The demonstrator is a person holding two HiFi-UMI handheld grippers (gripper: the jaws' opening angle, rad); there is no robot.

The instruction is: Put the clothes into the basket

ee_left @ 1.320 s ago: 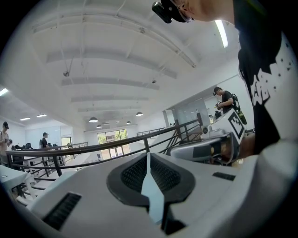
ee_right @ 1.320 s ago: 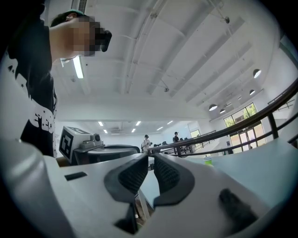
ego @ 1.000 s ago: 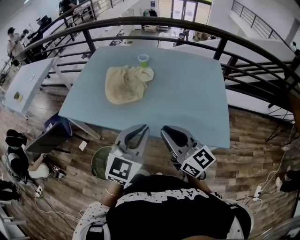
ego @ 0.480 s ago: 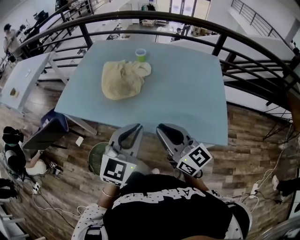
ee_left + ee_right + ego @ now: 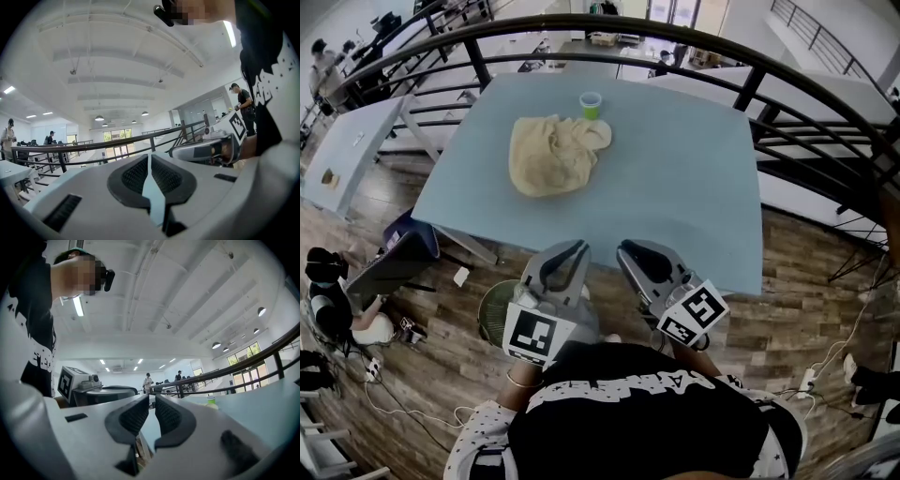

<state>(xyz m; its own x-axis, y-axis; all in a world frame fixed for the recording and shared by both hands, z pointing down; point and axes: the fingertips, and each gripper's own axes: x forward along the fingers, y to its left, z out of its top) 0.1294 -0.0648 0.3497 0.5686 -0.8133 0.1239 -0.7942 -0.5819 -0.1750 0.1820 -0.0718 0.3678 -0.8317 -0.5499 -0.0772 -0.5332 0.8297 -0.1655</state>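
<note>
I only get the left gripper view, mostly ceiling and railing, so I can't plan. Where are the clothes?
Observer: A crumpled beige cloth lies on the blue table, on its far-left part, ahead of both grippers.
Operator: And the basket?
Observer: The green basket stands on the floor below the table's near edge, just left of the left gripper.
Operator: Is the right gripper carrying anything?
Observer: No. The right gripper has its jaws closed with nothing between them.
</note>
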